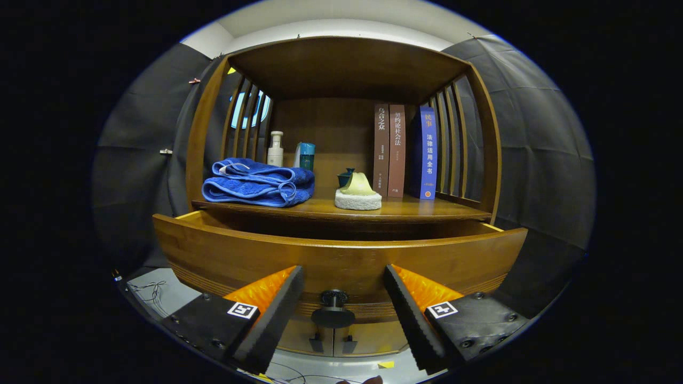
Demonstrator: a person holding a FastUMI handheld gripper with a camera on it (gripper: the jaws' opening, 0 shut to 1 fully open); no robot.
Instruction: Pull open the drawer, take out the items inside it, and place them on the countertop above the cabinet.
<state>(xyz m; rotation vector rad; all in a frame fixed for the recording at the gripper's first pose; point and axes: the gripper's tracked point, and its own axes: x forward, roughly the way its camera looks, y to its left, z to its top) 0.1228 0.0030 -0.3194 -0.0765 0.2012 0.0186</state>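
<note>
The wooden drawer (341,256) stands pulled out toward me, its curved front just ahead of my fingers. A dark round knob (333,309) sits low on that front, in the gap between my fingers. My gripper (341,277) is open, its fingers apart on either side of the knob and touching nothing. The drawer's inside is hidden behind its front panel. Above the drawer is the wooden countertop (405,209) of the cabinet, under a shelf roof.
On the countertop lie a folded blue towel (259,184), a white pump bottle (275,149), a teal box (305,156), a small yellow-and-white ornament (358,193) and three upright books (405,152). Slatted wooden sides close the countertop left and right. Cabinet doors (333,338) show below the drawer.
</note>
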